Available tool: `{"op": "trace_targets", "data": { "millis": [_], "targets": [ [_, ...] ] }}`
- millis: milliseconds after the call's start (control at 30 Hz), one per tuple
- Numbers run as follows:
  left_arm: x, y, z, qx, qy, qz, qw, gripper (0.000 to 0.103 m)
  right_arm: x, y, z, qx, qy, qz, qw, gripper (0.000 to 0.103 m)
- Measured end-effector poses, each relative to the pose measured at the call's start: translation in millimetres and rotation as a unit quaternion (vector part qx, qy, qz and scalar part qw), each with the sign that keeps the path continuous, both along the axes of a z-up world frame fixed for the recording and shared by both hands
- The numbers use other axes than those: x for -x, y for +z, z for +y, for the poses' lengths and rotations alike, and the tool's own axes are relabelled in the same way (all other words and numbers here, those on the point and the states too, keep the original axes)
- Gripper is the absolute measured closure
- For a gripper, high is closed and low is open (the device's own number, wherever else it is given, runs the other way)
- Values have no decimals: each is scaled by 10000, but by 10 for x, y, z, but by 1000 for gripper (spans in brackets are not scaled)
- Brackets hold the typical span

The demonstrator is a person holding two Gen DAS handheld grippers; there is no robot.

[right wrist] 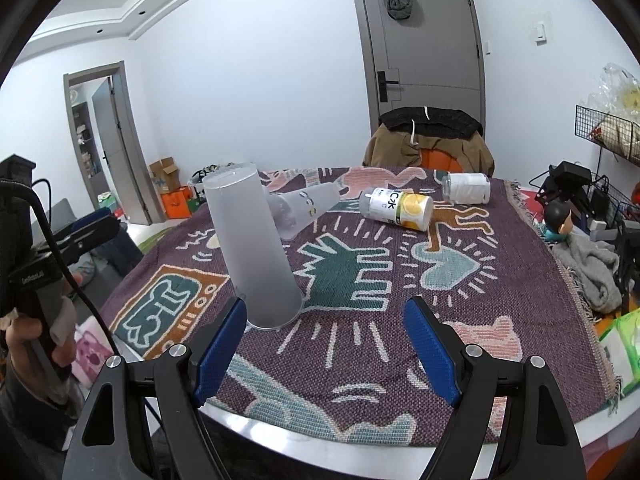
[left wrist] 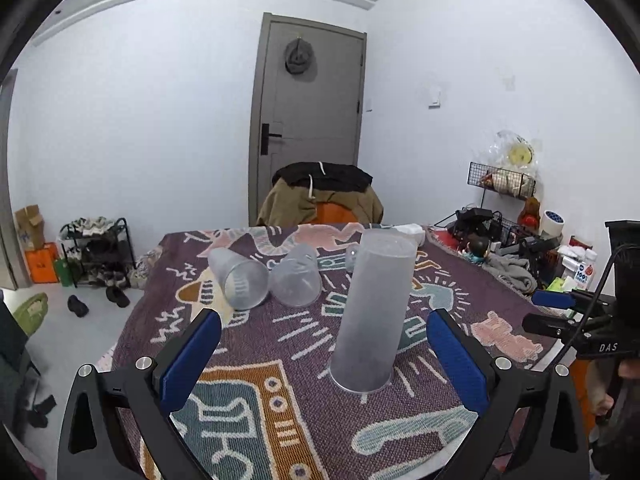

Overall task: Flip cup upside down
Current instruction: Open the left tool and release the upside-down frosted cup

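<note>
In the left wrist view, your left gripper (left wrist: 324,344) is holding its blue fingers (left wrist: 192,356) wide apart with nothing between them. The tall frosted cup (left wrist: 372,312) is standing mouth-down on the patterned cloth (left wrist: 280,400) over the desk, a bit ahead of the fingers and nearer the right one. Two clear cups (left wrist: 244,280) are lying on their sides farther back. Your right gripper (left wrist: 560,312) is showing at the right edge.

In the right wrist view, your right gripper (right wrist: 326,340) is also spreading its fingers wide and gripping nothing. The cup (right wrist: 256,252) is standing just past the left finger. A lemon-label bottle (right wrist: 398,209) is lying farther back.
</note>
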State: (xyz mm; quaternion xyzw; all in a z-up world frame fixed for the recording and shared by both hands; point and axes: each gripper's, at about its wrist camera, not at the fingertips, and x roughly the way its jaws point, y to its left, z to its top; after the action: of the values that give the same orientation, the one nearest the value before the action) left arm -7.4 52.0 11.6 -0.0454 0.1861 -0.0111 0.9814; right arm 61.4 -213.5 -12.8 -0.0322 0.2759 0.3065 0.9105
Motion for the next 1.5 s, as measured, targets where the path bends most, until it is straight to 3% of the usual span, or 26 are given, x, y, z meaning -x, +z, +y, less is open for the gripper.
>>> {"op": "trace_targets", "data": {
  "millis": [667,1500],
  "targets": [
    [228,-170,24,70,-2,-4,10000,0,179,6,62,171,190,-176,9995,22],
    [354,-211,32,-11,80,-57,10000,0,244,-23,36,-36,115,-259,9996,22]
  ]
}}
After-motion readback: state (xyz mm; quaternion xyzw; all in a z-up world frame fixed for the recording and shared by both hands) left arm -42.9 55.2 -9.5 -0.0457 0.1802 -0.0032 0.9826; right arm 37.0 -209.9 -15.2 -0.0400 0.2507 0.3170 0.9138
